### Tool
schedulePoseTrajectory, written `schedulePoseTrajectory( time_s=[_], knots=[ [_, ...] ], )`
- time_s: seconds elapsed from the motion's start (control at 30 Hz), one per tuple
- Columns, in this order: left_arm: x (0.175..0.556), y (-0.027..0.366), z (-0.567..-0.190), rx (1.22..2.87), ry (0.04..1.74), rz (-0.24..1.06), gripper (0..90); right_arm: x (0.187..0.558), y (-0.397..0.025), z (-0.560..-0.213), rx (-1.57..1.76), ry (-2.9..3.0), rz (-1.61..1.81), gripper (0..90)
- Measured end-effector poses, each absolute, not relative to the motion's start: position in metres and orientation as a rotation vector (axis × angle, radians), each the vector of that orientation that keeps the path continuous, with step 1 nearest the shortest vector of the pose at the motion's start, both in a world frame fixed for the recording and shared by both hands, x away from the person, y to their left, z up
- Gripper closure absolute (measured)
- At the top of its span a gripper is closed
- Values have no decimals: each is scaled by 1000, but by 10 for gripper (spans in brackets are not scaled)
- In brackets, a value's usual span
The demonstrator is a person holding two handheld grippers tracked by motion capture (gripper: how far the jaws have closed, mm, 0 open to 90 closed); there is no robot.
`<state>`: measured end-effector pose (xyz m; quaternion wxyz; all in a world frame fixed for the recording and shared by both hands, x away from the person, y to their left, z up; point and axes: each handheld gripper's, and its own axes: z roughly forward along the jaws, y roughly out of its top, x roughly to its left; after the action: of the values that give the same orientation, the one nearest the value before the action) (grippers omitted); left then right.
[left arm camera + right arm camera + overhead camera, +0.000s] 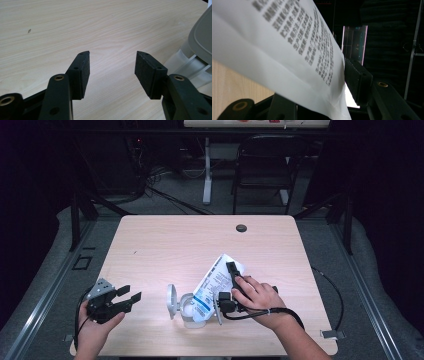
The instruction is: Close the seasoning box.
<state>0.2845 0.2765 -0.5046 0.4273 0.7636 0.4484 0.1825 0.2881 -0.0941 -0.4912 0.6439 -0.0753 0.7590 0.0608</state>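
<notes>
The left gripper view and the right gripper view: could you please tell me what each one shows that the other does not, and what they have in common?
Left gripper view alone: the left tool with its jaws apart around nothing, and the grey-lidded clear container at the right edge. Right gripper view alone: a white printed bag held between the right tool's jaws, with dark surroundings beyond. Both share the light wooden table and black padded jaws rising from the bottom.

The far half of the table (200, 237) is left bare, save a small dark grommet (241, 228) near the back edge. Passage across the near middle is blocked by a clear container (192, 310) with its lid (171, 301) swung open and a white packet (216, 282) (tilted into it). Bare wood is seen between the left gripper (131, 295) and that lid.
</notes>
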Motion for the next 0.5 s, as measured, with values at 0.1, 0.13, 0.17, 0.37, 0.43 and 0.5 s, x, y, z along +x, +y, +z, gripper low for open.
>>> schedulePoseTrajectory(
  time_s=[0.1,0.13,0.17,0.37,0.43,0.5],
  knots=[
    [285,276,-505,1909,1120,456,465,288,-95,-493,-160,1738,142,568],
    [285,276,-505,1909,1120,456,466,288,-96,-494,-161,1740,147,568],
    [285,276,-505,1910,1120,456,466,287,-96,-494,-155,1746,133,568],
    [285,276,-505,1910,1120,456,466,288,-98,-498,-131,1761,151,568],
    [285,277,-505,1909,1120,457,466,289,-99,-500,-119,1766,166,568],
    [285,277,-505,1910,1122,455,466,289,-100,-502,-100,1773,173,568]
  ],
)
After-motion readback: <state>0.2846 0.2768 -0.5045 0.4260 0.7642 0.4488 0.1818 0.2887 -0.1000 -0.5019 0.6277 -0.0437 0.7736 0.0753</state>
